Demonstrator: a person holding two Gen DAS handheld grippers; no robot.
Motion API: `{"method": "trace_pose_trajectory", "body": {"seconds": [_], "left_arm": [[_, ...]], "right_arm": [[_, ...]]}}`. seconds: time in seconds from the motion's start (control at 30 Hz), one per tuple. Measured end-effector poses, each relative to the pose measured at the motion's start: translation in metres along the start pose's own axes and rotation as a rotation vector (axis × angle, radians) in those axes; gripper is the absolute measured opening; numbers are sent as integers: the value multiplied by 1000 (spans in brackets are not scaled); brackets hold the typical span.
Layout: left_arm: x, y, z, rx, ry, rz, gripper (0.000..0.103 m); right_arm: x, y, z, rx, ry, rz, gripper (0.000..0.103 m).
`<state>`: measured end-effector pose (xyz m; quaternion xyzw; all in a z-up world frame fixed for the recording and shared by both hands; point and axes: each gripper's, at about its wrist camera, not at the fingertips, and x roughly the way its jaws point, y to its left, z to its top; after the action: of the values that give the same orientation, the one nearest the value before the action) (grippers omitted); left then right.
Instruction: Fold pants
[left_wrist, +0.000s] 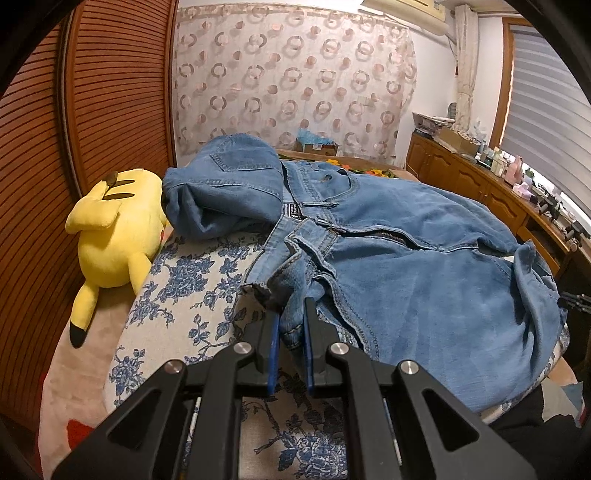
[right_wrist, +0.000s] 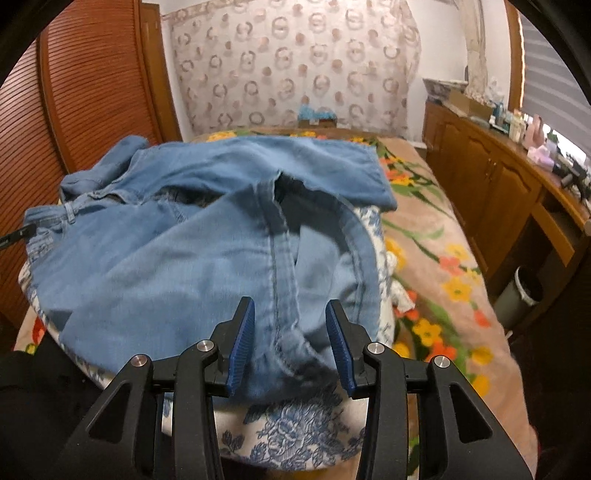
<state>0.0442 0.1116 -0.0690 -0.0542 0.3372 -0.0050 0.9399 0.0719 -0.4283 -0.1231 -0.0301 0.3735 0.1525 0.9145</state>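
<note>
left tool (left_wrist: 290, 317) pinches the soft, floppy jeans (left_wrist: 406, 258) at the waistband; right tool (right_wrist: 290, 314) released, straddling a seam.

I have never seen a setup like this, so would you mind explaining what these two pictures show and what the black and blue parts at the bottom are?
Each picture comes from a wide-angle camera mounted on a hand-held gripper, looking forward along its two fingers. A person holds one gripper in each hand; there is no robot arm.

The left wrist view shows the left gripper, whose blue pads are pinched shut on a bunched edge of the blue jeans. The right wrist view shows the right gripper with its jaws apart; denim lies between them, but the pads do not press on it.

The jeans lie rumpled on a blue-flowered cushion on a bed with a floral blanket. A yellow plush toy lies beside the cushion, against a wooden louvred door.
</note>
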Motion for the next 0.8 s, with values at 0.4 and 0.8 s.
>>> {"method": "trace_pose_trajectory", "body": {"seconds": [0.4,0.8], "left_arm": [[-49,3,14,-42,-156,-23,6],[-105,6,41,-42,-313,-38,5]], "right_arm": [[-50,-22,-9,73,-140,-4,4],[-149,-31,48,34,-409,-86,4]]}}
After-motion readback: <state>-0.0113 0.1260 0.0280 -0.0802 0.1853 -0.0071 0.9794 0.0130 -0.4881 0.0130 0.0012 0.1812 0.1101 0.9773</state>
